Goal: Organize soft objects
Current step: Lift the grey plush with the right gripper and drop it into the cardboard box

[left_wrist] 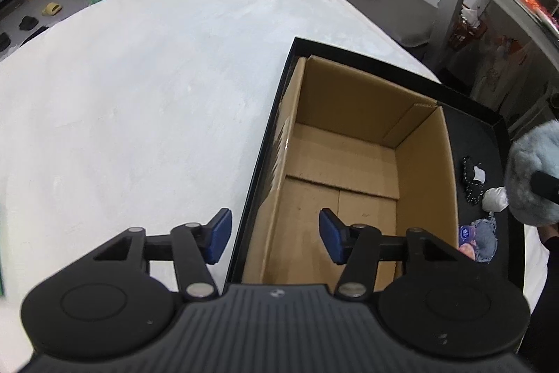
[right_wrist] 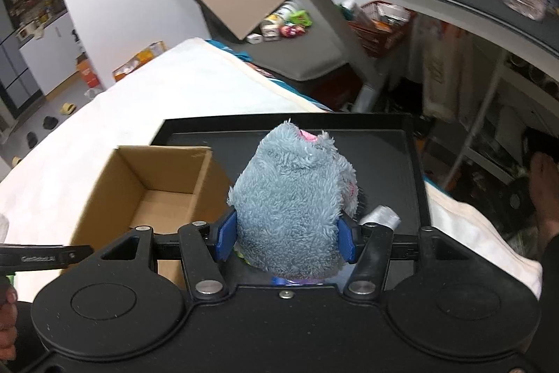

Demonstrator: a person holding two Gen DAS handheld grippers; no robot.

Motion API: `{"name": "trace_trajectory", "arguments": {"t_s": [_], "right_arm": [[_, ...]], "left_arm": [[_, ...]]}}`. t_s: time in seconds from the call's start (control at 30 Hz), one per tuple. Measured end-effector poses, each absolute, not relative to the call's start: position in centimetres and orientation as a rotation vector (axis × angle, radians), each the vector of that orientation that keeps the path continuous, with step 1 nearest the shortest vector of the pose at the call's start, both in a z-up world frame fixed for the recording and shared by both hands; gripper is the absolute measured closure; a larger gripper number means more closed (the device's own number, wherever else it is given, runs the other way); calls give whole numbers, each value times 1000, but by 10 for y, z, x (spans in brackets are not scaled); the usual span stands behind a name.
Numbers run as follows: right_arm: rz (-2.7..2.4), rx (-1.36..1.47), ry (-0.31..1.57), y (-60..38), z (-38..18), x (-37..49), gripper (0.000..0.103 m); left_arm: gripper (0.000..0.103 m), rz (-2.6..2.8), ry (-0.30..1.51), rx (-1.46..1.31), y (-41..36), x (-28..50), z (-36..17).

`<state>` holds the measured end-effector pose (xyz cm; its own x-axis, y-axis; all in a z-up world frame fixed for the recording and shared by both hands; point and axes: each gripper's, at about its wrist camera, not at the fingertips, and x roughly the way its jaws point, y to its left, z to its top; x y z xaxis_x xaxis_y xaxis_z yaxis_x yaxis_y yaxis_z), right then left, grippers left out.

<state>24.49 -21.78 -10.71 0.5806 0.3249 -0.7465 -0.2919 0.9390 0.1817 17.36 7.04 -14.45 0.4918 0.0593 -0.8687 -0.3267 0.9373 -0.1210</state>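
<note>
A white-covered bed (left_wrist: 139, 100) fills the left; on it sits a black tray (left_wrist: 489, 124) holding an empty open cardboard box (left_wrist: 349, 156); the left gripper (left_wrist: 276, 236) hovers over the box's near left wall, jaws apart with nothing between them; to the right, the right gripper (right_wrist: 284, 238) has its blue pads pressed into the sides of a fluffy grey plush toy (right_wrist: 297, 198), held above the tray just right of the box; small soft items (left_wrist: 485, 233) lie on the tray beside the box.

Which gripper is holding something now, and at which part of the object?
The right gripper holds the grey plush toy, its pads pressing the lower sides. The left gripper holds nothing.
</note>
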Motion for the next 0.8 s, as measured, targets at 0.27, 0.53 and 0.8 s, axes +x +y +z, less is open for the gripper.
{"name": "trace_trajectory", "arguments": {"t_s": [0.27,0.53,0.8], "right_arm": [[440,7,854,-178,-89,245,48],[476,-57,859,-140,-88,246,48],[521,-121,871,-108,-97,241,48]], "left_arm": [[58,236,1049,-320,78,177,-153],[79,206,1080,-351,85,181,-170],[86,188,1076,-364,91,183,-176]]}}
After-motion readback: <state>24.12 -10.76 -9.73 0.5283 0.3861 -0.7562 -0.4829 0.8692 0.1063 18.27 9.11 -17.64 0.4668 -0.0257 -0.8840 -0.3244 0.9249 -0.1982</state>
